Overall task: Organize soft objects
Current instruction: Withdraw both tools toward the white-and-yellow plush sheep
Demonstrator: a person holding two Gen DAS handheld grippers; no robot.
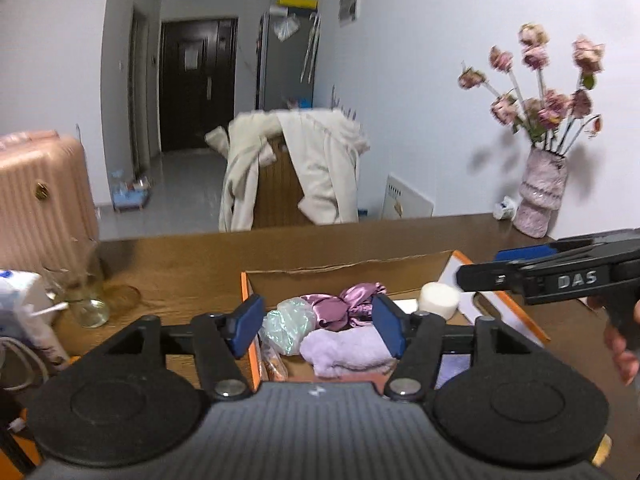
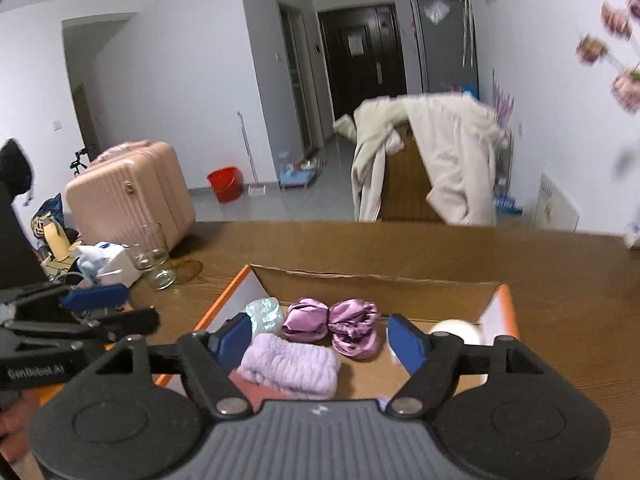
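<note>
Left wrist view: both tongs (image 1: pixel 320 328) (image 2: pixel 326 342) gape, tilted down over box (image 2: pixel 372 278).

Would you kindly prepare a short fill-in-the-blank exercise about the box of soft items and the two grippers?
1. The soft items lie in a cardboard box with ____ edges.
2. The fuzzy lilac cloth lies nearer the cameras than the shiny ____ satin bundle.
3. Both the left gripper and the right gripper are ____ and hold nothing.

Missing words: orange; purple; open
</note>
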